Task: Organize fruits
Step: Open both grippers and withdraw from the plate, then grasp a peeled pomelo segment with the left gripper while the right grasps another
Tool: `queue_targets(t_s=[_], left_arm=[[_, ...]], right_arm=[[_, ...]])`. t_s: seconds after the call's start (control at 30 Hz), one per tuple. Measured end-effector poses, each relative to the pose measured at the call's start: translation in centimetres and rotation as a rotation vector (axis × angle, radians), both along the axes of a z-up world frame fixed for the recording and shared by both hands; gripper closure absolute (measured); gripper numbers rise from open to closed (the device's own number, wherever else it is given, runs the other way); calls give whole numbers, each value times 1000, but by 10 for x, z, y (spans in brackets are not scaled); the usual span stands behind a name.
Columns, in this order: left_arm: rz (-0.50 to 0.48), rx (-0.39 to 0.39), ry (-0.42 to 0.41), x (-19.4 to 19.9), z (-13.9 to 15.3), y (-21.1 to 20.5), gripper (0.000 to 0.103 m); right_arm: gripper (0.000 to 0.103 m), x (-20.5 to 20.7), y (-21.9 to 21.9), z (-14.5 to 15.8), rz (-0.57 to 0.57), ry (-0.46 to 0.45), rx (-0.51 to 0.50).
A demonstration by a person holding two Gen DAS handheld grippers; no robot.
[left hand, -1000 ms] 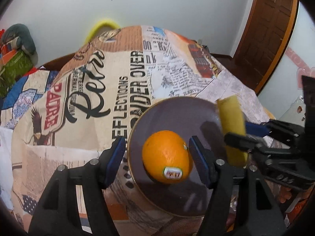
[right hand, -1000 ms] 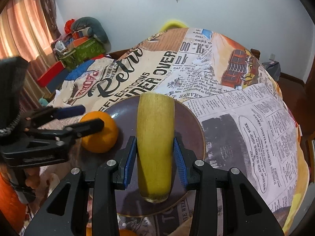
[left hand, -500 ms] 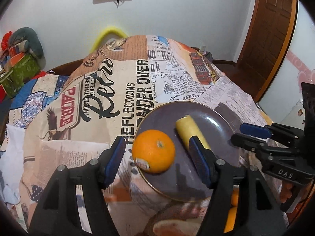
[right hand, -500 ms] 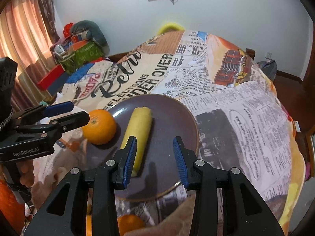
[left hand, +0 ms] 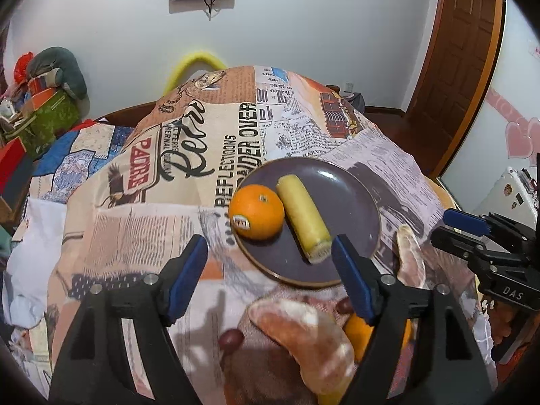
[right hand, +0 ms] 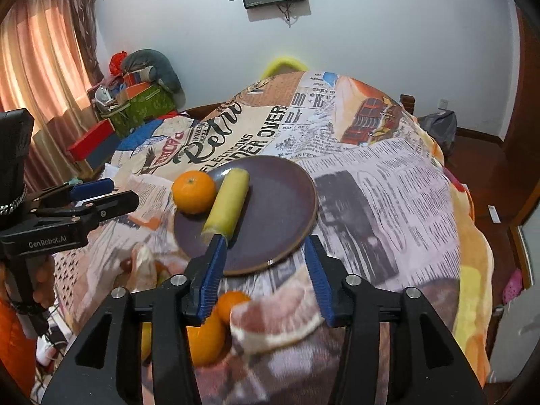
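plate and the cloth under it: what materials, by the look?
Plate: probably glazed ceramic or stoneware. Dark purple-grey with a soft satin sheen and a bare tan rim edge; melamine can't be ruled out.

Cloth: printed fabric, matte, likely a soft blanket or thick tablecloth. It drapes and wrinkles over the edges, and the newspaper-style print bends with the folds.

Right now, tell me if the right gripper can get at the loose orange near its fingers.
Probably yes: the right gripper is open, and the round orange beside the grapefruit wedge lies uncovered just under its left finger.
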State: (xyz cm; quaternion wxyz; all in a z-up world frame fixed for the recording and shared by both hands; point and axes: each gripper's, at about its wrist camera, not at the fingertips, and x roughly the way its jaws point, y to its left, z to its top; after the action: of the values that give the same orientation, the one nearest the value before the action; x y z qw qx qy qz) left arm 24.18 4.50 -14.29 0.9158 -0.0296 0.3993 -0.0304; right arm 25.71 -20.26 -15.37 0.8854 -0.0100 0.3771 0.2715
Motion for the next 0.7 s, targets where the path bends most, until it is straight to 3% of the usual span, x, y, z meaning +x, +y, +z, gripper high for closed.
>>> queue_targets(t_s=[0.3,0.7], left_arm=[[4,-28,51,-28,-16,-11,24],[16,-38,112,-47,-48,-27,24]], right_arm=[[47,-25,-17,-8,-32,-4,-3],[46,-29,-13,-54,-23,79,-68]])
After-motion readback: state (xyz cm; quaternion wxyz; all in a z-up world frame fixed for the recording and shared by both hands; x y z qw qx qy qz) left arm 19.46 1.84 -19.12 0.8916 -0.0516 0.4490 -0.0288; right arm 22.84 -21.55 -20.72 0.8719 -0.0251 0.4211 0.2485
